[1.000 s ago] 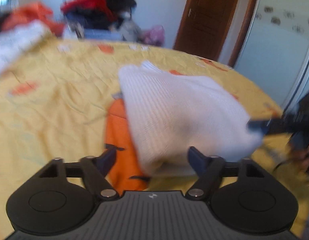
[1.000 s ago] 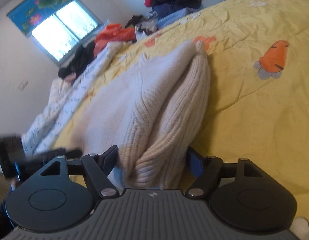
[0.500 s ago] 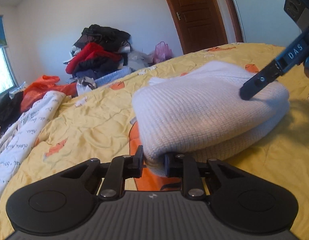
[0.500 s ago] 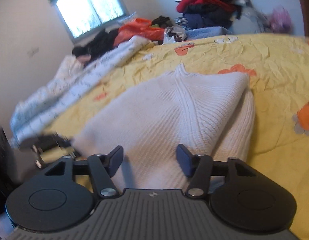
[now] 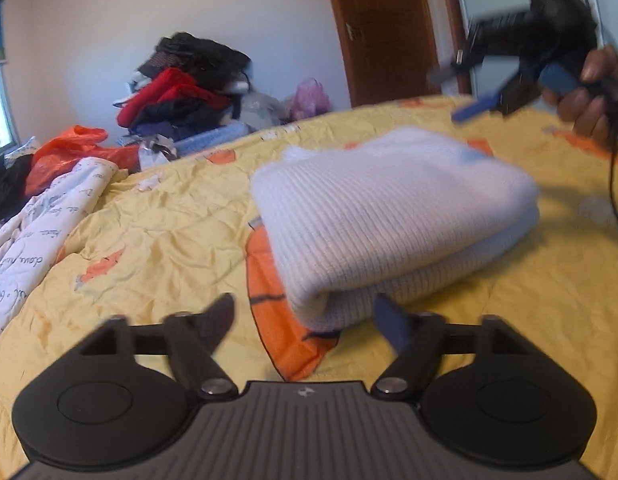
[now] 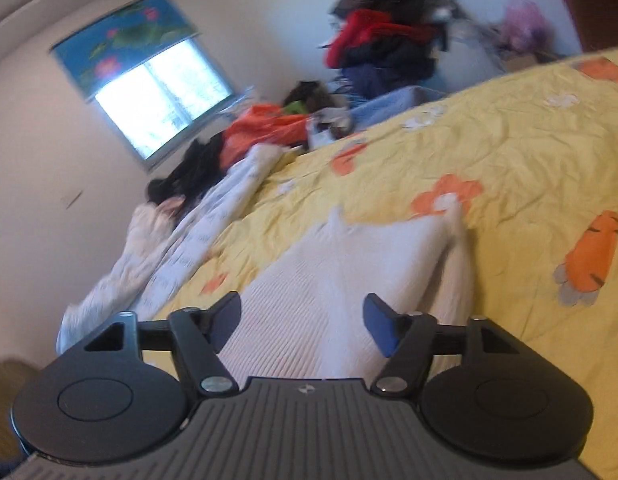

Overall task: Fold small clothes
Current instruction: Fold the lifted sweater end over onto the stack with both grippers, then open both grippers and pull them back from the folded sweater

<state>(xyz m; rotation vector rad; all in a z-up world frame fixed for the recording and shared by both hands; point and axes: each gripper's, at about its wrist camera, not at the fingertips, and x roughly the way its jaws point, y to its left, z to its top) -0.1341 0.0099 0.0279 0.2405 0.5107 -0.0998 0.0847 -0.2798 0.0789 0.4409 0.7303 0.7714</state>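
We see the folded white knit sweater point(image 5: 393, 216) lying on the yellow bedspread point(image 5: 157, 240), partly over an orange carrot print point(image 5: 285, 320). Our left gripper point(image 5: 305, 316) sits just in front of its near folded corner, spread wide and holding nothing. Our right gripper point(image 6: 303, 318) hovers above the sweater point(image 6: 349, 280), likewise wide apart and empty.

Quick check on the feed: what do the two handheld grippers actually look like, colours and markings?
Both are matte black: ribbed centre plate with a small white logo, round discs either side, silver pivot screws. The left gripper and right gripper have blue finger pads. A bare hand and black cable show.
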